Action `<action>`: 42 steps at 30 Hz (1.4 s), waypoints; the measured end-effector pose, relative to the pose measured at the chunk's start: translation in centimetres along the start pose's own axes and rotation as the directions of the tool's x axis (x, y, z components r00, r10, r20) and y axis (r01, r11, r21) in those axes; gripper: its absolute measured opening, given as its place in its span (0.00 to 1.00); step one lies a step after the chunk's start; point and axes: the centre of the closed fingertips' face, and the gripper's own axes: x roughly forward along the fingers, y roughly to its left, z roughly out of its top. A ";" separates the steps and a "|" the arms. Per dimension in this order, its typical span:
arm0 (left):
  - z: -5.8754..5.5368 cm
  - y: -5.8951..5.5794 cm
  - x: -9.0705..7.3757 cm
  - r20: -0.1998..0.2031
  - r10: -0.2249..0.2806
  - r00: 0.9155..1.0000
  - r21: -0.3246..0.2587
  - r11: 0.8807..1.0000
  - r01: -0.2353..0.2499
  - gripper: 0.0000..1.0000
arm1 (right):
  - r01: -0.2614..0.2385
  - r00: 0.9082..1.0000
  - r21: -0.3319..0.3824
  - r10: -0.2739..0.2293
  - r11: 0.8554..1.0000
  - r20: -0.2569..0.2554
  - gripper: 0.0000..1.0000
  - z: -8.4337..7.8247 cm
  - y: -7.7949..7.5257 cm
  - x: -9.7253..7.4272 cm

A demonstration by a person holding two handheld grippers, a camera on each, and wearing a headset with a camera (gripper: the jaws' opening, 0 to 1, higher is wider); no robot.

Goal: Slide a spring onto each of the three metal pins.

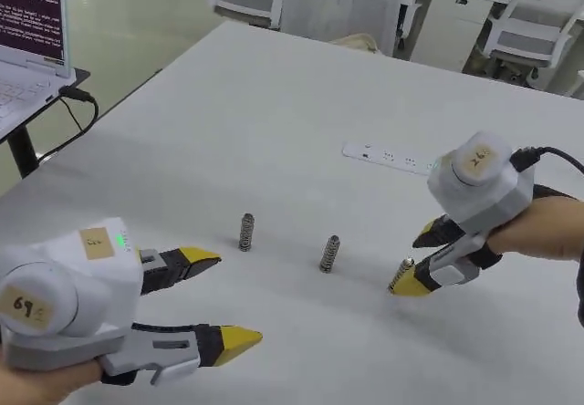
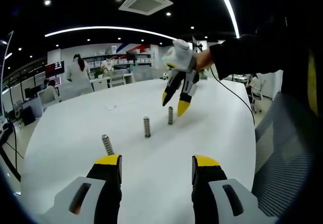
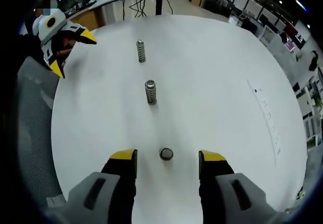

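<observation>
A white table (image 1: 274, 113) at a workbench carries three springs and two hand-held grippers. At far left, one open laptop (image 1: 27, 31) sits on a separate desk, its screen lit with lines of text. In the head view the left gripper (image 1: 217, 300) lies low at the near-left edge with its two yellow-tipped jaws spread wide and nothing between them.

The springs stand upright in a slanting row: the left spring (image 1: 246, 232), then the middle spring (image 1: 329, 254), then the right spring (image 1: 401, 275), each apart from the next. The pins cannot be made out inside the coils.

Beyond the row lies one white power strip (image 1: 388, 158), flat on the table and well apart from the springs. At right, the right gripper (image 1: 416, 260) points down over the right spring. Its own view shows the jaws parted, with that spring's top between the two tips and touching neither – nothing is gripped.
</observation>
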 end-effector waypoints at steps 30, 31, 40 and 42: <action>1.0 0.9 -0.5 0.021 0.037 0.999 -0.025 0.999 -0.037 0.53 | 0.139 0.879 0.191 -0.210 0.972 0.428 0.64 0.9 2.4 -6.0; 1.0 1.0 -0.5 0.022 0.039 0.999 -0.027 0.999 -0.039 0.53 | 0.144 0.875 0.192 -0.215 0.971 0.433 0.64 0.8 2.5 -6.0; 1.4 1.2 -0.6 0.034 0.054 0.998 -0.037 0.998 -0.053 0.54 | 0.151 0.836 0.236 -0.252 0.960 0.488 0.67 0.2 4.4 -6.6; 1.5 1.2 -0.7 0.040 0.056 0.998 -0.040 0.998 -0.054 0.54 | 0.152 0.836 0.240 -0.254 0.959 0.487 0.67 -0.3 4.9 -6.4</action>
